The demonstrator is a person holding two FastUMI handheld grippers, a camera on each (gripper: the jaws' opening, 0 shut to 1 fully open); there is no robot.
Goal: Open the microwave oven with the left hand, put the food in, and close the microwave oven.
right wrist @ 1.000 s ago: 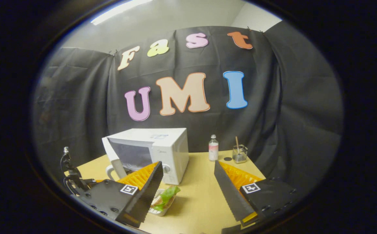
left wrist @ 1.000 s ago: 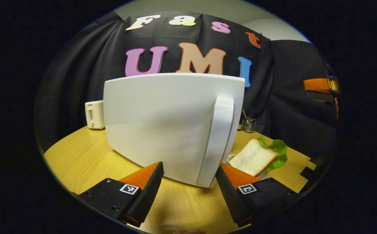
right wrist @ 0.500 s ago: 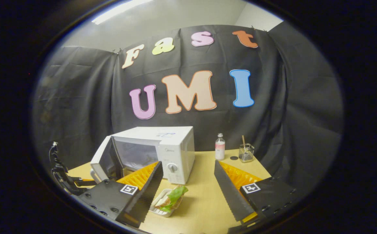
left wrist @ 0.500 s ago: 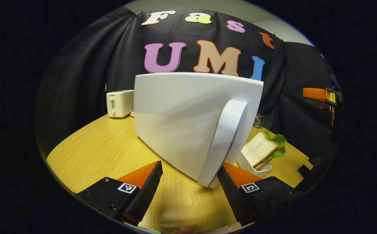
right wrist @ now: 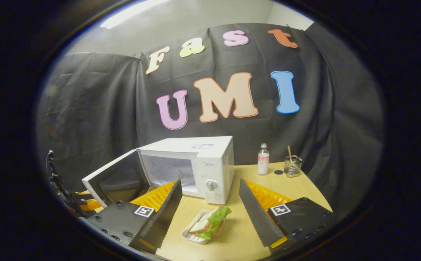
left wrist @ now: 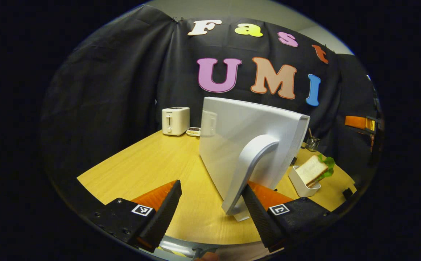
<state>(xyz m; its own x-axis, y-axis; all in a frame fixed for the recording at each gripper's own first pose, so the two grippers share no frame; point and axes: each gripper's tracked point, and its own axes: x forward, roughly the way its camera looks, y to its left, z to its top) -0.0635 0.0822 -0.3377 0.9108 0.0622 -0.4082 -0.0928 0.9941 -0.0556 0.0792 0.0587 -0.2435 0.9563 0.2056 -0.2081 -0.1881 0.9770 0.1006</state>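
The white microwave (right wrist: 203, 161) stands on the table with its door (right wrist: 118, 179) swung wide open to the left. In the left gripper view I face the door's outer side (left wrist: 239, 134); its arched handle (left wrist: 250, 166) runs down between the fingers of my left gripper (left wrist: 210, 197), close to the right-hand finger. That gripper is open, not clamped on the handle. The sandwich with lettuce (right wrist: 210, 221) lies in a small white tray (left wrist: 299, 179) in front of the oven. My right gripper (right wrist: 210, 199) hangs open above and short of the sandwich.
A white toaster (left wrist: 175, 120) and a small dish (left wrist: 194, 131) sit at the far left of the wooden table (left wrist: 141, 163). A bottle (right wrist: 263, 164) and a wire cup with a stick (right wrist: 292, 166) stand to the right of the microwave.
The door has swung from slightly ajar to wide open as my left gripper drew back with the handle. The right gripper has shifted so the sandwich sits between its fingers.
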